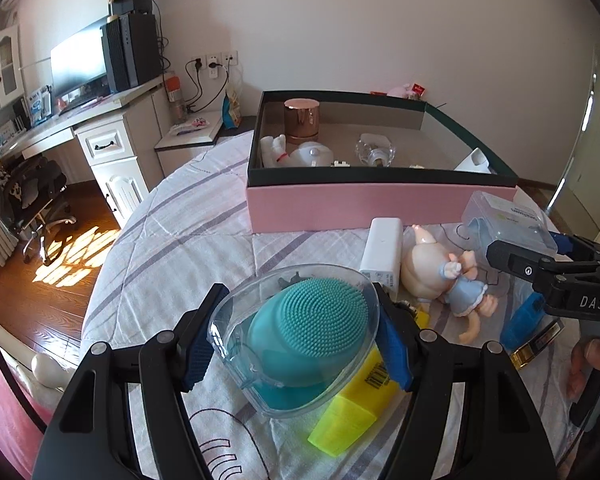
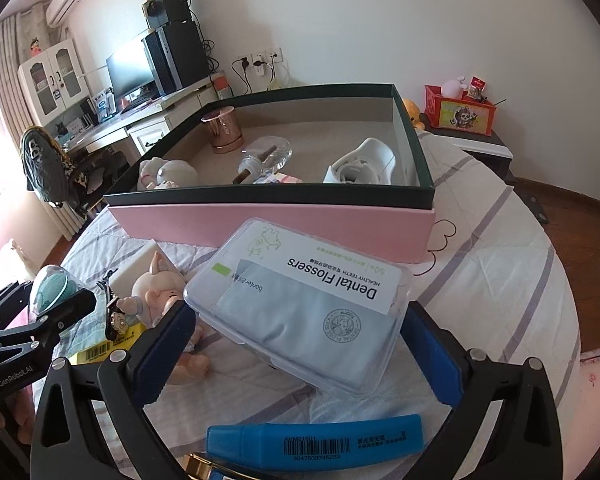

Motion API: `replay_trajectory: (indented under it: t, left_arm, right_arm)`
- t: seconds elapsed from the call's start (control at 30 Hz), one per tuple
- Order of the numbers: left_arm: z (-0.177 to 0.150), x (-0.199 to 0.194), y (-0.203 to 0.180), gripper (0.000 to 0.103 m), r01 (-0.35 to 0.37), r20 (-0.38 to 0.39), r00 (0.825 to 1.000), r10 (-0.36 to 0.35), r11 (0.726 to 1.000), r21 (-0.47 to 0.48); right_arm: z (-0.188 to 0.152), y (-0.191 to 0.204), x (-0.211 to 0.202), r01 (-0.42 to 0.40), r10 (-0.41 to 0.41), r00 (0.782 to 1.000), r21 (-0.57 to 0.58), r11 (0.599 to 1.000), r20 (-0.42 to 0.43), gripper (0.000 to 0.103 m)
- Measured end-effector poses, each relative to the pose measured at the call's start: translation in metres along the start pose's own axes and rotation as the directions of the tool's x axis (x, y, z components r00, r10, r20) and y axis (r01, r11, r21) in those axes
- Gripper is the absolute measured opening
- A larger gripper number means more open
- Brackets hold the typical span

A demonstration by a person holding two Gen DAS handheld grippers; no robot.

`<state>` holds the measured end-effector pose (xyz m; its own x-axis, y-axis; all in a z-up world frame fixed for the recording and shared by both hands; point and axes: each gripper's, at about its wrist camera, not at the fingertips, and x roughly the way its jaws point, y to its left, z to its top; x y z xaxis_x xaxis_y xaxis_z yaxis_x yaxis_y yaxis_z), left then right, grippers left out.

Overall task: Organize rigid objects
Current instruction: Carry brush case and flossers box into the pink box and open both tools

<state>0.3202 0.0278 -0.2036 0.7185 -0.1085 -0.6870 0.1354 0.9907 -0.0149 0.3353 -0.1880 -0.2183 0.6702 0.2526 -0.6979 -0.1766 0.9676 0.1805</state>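
One open box [image 2: 276, 222] is seen on the bed, and five things are counted inside it: one copper cup [image 2: 222, 130], one white figurine [image 2: 162, 174], one clear bottle [image 2: 266, 158], one white holder [image 2: 362, 166] and one small coloured pack [image 2: 282, 179]. Outside the box are counted one floss case [image 2: 300, 308], one brush in a clear shell [image 1: 300, 340], one doll [image 1: 440, 268], one white charger [image 1: 384, 250], one blue marker [image 2: 316, 440] and one yellow marker [image 1: 352, 412]. Two tools are counted, one left [image 1: 296, 340] and one right [image 2: 300, 344].
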Motion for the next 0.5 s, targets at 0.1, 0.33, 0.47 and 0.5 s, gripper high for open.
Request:
replay_trajectory:
  t: [0.1, 0.33, 0.47, 0.5]
  left_arm:
    - [0.009, -0.008, -0.005, 0.07, 0.014, 0.028, 0.999, -0.014, 1.0, 0.014]
    - [0.047, -0.022, -0.018, 0.07, 0.024, 0.108, 0.994, -0.031, 0.998, 0.065]
    - [0.084, -0.015, -0.029, 0.07, 0.007, 0.144, 0.989, -0.024, 0.993, 0.114]
    - [0.094, -0.011, -0.031, 0.07, 0.003, 0.148, 0.989, -0.022, 0.992, 0.128]
  right_arm:
    - [0.003, 0.004, -0.009, -0.011, 0.011, 1.0, 0.0, 1.0, 0.028, 0.102]
    - [0.023, 0.016, -0.034, -0.031, 0.034, 0.994, -0.034, 0.999, 0.102, 0.102]
    - [0.045, 0.014, -0.035, -0.019, 0.025, 0.992, -0.052, 0.998, 0.123, 0.102]
    - [0.052, 0.014, -0.034, -0.011, 0.019, 0.991, -0.058, 0.998, 0.132, 0.102]
